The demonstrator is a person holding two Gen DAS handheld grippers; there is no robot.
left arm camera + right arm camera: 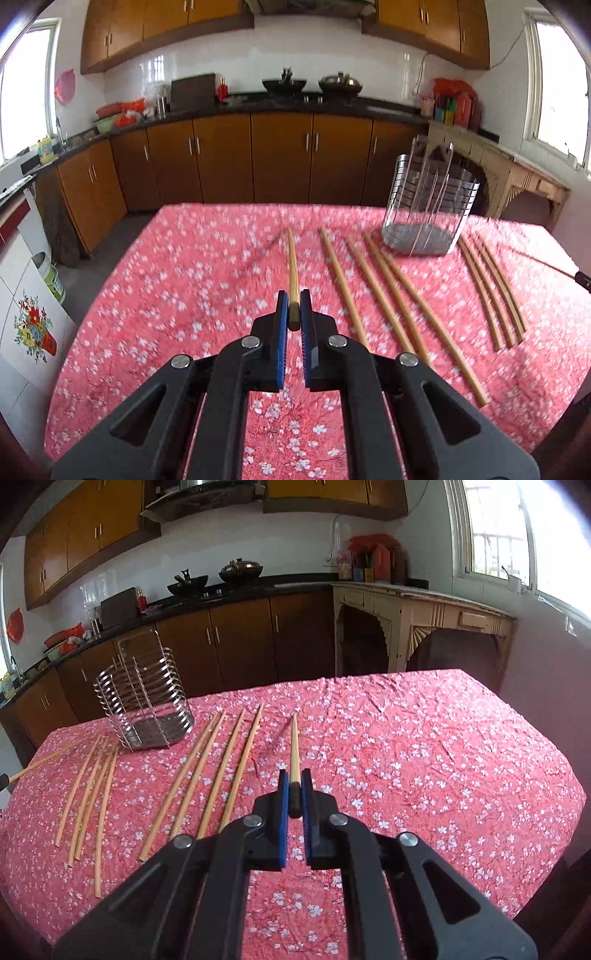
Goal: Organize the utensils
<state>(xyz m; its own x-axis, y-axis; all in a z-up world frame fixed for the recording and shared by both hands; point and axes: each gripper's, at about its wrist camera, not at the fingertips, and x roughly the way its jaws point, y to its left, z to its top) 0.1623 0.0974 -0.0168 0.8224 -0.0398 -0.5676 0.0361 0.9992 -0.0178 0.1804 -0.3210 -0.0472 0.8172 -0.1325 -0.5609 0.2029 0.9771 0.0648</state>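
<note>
My left gripper [294, 299] is shut on a wooden chopstick [292, 266] that points forward above the red floral tablecloth [184, 280]. My right gripper [294, 779] is shut on another chopstick [294, 746], also held above the cloth. Several loose chopsticks [373, 284] lie in rows on the cloth, right of the left gripper and left of the right gripper [207, 771]. A metal wire utensil holder [428, 206] stands upright at the table's far side, beyond them; it also shows in the right wrist view [147, 698]. The other gripper's chopstick tip shows at each view's edge.
Brown kitchen cabinets [258, 158] and a dark counter with woks run behind the table. A pale wooden side table [417, 620] stands at the right under a window. A white cupboard with a flower print [33, 325] stands left of the table.
</note>
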